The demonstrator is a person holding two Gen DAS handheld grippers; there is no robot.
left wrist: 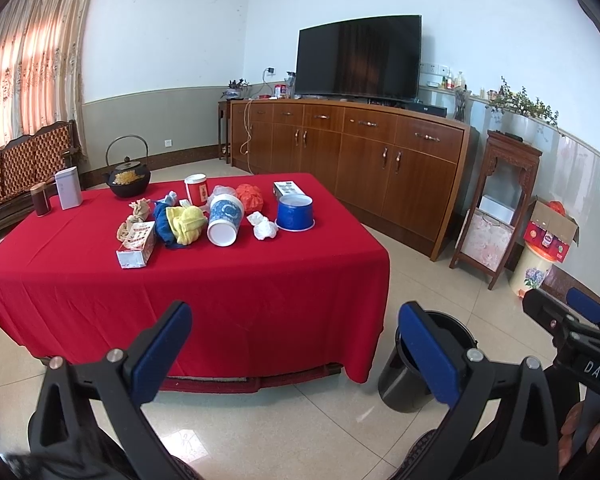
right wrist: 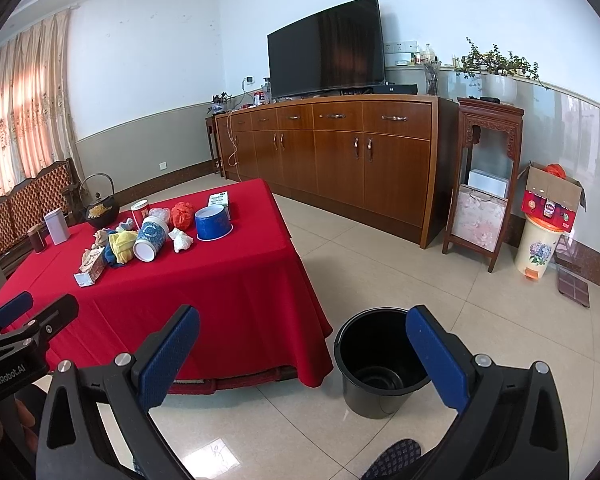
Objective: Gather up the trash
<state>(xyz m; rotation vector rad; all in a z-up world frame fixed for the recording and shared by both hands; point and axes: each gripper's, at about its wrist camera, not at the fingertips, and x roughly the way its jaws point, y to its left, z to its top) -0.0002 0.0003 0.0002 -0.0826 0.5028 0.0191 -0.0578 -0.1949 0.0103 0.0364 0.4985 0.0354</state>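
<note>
In the left wrist view, we see our left gripper [left wrist: 296,350] low in front, its two blue pads far apart with nothing between them. Past it stands the table [left wrist: 100,280] under a red cloth. The trash sits in a bunch near the far middle of the table: a crumpled white paper [left wrist: 263,226], a blue bowl [left wrist: 295,212] turned upside down, a blue-and-white cup [left wrist: 225,220] lying on its side, an orange bag [left wrist: 250,196], a yellow cloth [left wrist: 186,224] on a blue one, and a small box [left wrist: 136,245]. Behind them are a black kettle [left wrist: 126,178], a red cup [left wrist: 196,189] and a white tin [left wrist: 69,188]. The black bucket [left wrist: 404,388] stands on the floor just right of the table, partly hidden by the gripper's right pad. Our right gripper [left wrist: 580,312] peeks in at the right edge.

In the right wrist view, we see our right gripper [right wrist: 302,358] with its pads wide apart too, holding nothing. The bucket [right wrist: 376,364] shows between them, open and upright on the floor tiles, near the table corner. The table [right wrist: 220,300] is to the left, with the same trash far back on it. Along the wall stand a long wood cabinet [right wrist: 340,160] with a TV [right wrist: 326,46] on top, a tall wood stand [right wrist: 486,180], and a pale bin [right wrist: 538,248] with a cardboard box [right wrist: 552,198] on it. The left gripper [right wrist: 32,316] shows at the left edge.
</note>
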